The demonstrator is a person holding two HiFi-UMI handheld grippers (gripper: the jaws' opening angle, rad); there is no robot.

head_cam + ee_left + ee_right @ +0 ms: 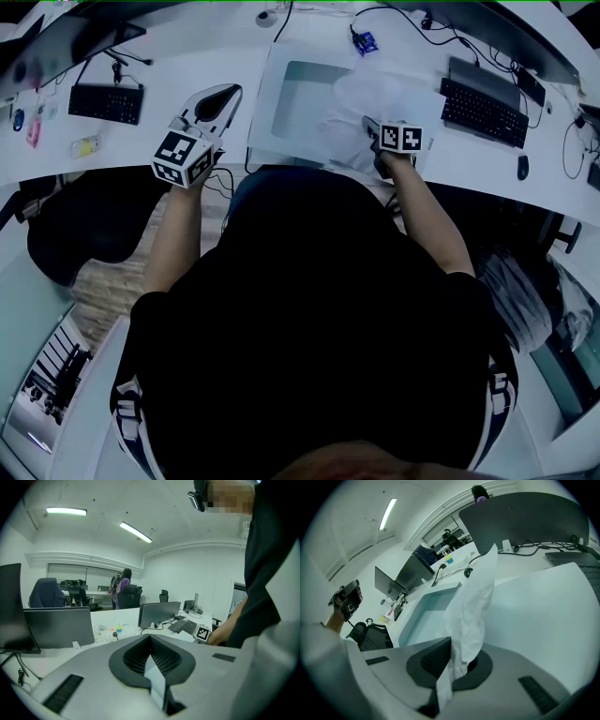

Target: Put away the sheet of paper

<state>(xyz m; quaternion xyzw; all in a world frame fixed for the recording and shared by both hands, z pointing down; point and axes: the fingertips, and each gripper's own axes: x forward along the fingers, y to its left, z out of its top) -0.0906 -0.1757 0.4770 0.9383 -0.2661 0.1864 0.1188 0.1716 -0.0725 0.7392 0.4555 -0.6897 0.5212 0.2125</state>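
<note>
grippers in my hands: two (left gripper (228,93), right gripper (367,123))
sheet of paper (375,98): one
keyboards (106,103) (483,112): two
tray (265,122): one

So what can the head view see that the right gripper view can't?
Only the head view shows the person's black top and a mouse on the desk. Only the right gripper view shows a ceiling light and, close up, the right tool shut on the crumpled sheet of paper. Both views show that paper, the white tray and the left tool.
</note>
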